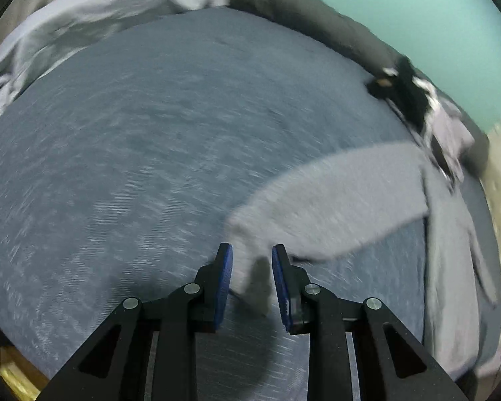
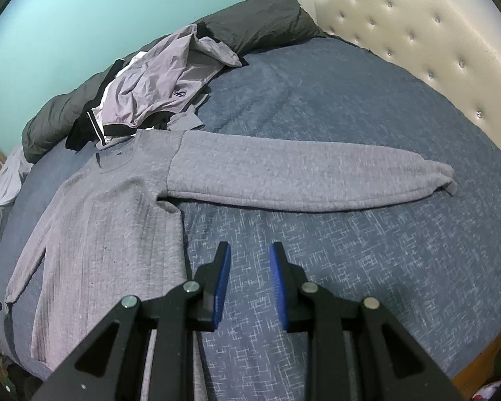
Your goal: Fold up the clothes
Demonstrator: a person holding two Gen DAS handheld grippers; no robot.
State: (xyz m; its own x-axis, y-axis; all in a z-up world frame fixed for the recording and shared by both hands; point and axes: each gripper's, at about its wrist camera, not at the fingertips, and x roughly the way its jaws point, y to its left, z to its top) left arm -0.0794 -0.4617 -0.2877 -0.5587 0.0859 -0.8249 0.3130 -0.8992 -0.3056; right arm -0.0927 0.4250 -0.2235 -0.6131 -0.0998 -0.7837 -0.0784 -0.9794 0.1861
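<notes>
My left fingers have flat blue pads, and the fuzzy grey cuff of a sleeve sits between them. The picture is blurry, so I cannot tell if the pads press on it. My right fingers stand a little apart with nothing between them, above the bed cover, which is blue with thin white scratchy lines. The soft grey sweater lies flat on the bed just left of them, one long sleeve stretched out to the right. Behind its collar sits a crumpled pile of clothes, smooth and light purple. Past that is a puffy headboard with buttons.
</notes>
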